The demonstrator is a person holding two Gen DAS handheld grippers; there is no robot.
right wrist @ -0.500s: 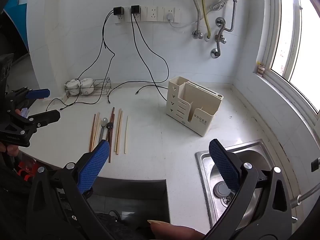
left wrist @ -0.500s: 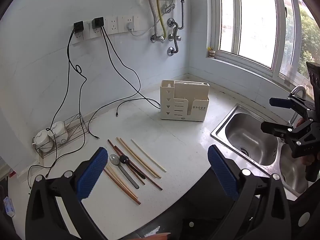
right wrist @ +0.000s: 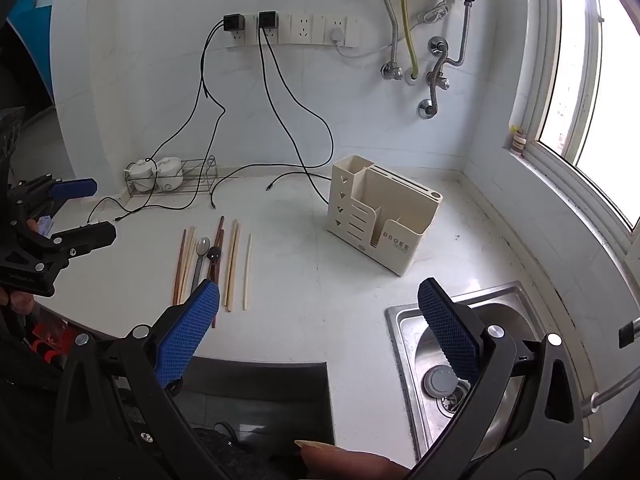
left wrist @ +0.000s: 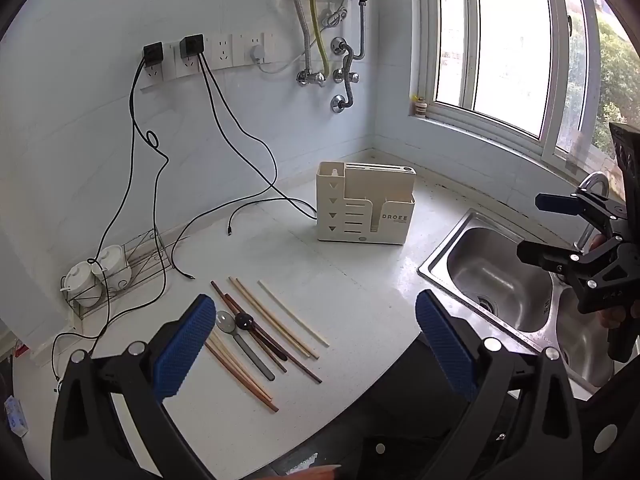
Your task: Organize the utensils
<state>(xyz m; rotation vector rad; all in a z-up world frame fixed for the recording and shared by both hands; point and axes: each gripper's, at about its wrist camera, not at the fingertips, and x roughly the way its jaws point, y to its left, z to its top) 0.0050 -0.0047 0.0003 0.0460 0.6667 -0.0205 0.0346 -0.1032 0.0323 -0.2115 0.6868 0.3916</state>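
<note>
Left wrist view: chopsticks (left wrist: 276, 320) and two spoons (left wrist: 240, 332) lie loose on the counter (left wrist: 360, 288), lower centre; the cream utensil holder (left wrist: 364, 208) stands empty mid-frame. Left gripper (left wrist: 316, 340) and right gripper (right wrist: 320, 328) gape, holding nothing. Nothing sorted yet.

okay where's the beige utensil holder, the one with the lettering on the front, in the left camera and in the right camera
Left wrist view: the utensil holder stands upright just above centre, at the back of the counter near the wall corner, left of the sink.
Right wrist view: the holder is right of centre, turned at an angle, beyond the sink.
Shared landmark: the row of chopsticks and spoons, lying left of the holder in both.
</note>
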